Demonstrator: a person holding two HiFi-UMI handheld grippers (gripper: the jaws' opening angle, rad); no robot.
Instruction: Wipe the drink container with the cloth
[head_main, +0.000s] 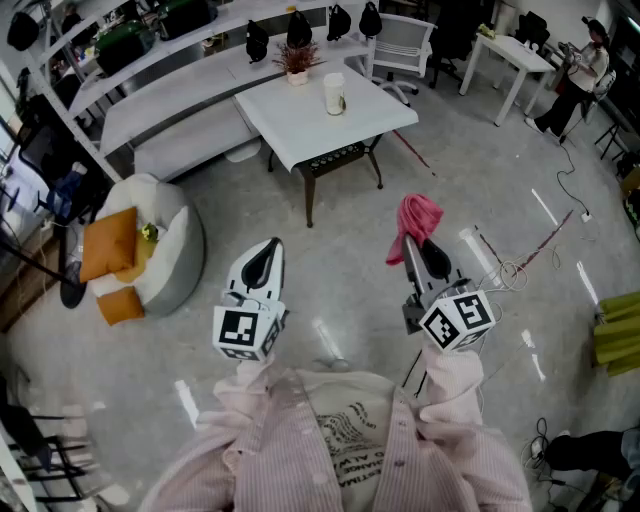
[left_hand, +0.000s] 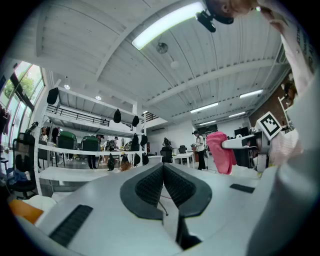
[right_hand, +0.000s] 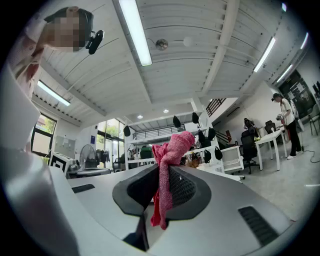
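A white drink container stands on the white table far ahead in the head view. My right gripper is shut on a pink cloth, which hangs bunched from its tip; in the right gripper view the cloth is pinched between the dark pads and sticks up past them. My left gripper is shut with nothing in it, its pads pressed together. Both grippers are held low over the floor, well short of the table. The cloth also shows at the right of the left gripper view.
A small potted plant stands on the table's far side. A grey beanbag with orange cushions lies at the left. A white chair and a white desk stand behind; cables trail on the floor at the right.
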